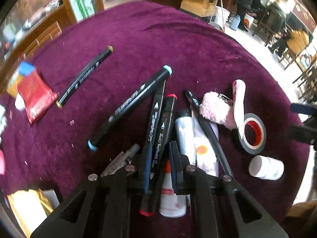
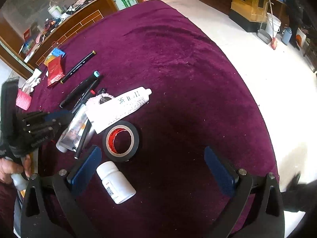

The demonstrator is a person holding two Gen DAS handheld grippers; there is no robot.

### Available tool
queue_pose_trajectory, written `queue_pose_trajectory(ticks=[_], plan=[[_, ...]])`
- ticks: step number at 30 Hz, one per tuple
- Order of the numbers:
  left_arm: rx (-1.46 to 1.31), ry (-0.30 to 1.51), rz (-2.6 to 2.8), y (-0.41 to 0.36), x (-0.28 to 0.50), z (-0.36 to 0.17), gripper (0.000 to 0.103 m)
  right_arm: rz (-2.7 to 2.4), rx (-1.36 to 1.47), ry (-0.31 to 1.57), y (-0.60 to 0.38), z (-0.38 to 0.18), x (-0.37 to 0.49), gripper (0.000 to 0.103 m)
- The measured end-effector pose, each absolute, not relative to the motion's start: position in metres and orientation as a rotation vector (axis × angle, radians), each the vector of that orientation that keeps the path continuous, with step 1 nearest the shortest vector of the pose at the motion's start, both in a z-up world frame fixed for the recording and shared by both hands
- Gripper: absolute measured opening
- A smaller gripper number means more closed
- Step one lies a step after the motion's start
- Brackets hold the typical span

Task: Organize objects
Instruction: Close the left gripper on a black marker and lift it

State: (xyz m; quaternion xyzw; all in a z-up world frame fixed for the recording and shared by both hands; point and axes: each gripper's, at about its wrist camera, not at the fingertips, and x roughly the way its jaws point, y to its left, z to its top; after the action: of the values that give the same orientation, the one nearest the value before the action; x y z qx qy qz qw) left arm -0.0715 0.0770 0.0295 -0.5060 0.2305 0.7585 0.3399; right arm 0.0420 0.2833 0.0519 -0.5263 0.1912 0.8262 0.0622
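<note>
One wide purple surface [image 2: 178,69] carries everything. On it, a white tube [image 2: 120,107] leans over a roll of black tape [image 2: 120,140], with a white bottle [image 2: 116,182] just beside the tape. Several black markers lie near the tube. The right gripper [image 2: 156,170] hangs over the surface, its fingers [image 2: 87,166] spread wide and holding nothing. The left gripper [image 1: 158,170] has its fingers [image 1: 175,166] nearly closed around two black markers [image 1: 158,138] lying side by side.

Both wrist cameras are looking steeply down at close range onto the purple cloth [image 1: 158,39], sharing the tape roll [image 2: 120,141] and the markers [image 1: 129,109].
</note>
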Motion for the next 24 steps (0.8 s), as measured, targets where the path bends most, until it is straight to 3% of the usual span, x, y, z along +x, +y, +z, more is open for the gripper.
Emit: queue_pose_trajectory(ticks=[4, 5, 6, 17, 18, 20, 21, 22, 24], plan=[[-1.296, 0.614, 1.994, 0.085, -0.070, 0.029, 0.016, 2.514, -1.607, 0.556, 0.279, 0.052, 0.037, 0.103], [-1.304, 0.604, 2.004, 0.084, -0.071, 0.029, 0.013, 2.517, -1.610, 0.548, 0.277, 0.053, 0.036, 0.103], [-1.314, 0.584, 2.004, 0.085, -0.071, 0.029, 0.000, 2.521, -1.613, 0.540, 0.276, 0.053, 0.035, 0.103], [-1.299, 0.330, 2.118, 0.024, -0.057, 0.060, 0.000, 2.554, -1.630, 0.521, 0.268, 0.059, 0.023, 0.103], [-1.301, 0.347, 2.131, 0.014, -0.059, 0.060, 0.002, 2.557, -1.635, 0.517, 0.266, 0.059, 0.021, 0.103], [-1.311, 0.388, 2.155, 0.000, -0.063, 0.056, 0.018, 2.562, -1.649, 0.510, 0.260, 0.058, 0.019, 0.103], [-1.340, 0.399, 2.156, -0.011, -0.069, 0.052, 0.037, 2.566, -1.656, 0.507, 0.257, 0.058, 0.018, 0.103], [-1.360, 0.403, 2.146, -0.019, -0.073, 0.049, 0.042, 2.568, -1.660, 0.503, 0.255, 0.058, 0.018, 0.103], [-1.364, 0.434, 2.116, -0.031, -0.076, 0.046, 0.042, 2.574, -1.667, 0.496, 0.251, 0.057, 0.019, 0.103]])
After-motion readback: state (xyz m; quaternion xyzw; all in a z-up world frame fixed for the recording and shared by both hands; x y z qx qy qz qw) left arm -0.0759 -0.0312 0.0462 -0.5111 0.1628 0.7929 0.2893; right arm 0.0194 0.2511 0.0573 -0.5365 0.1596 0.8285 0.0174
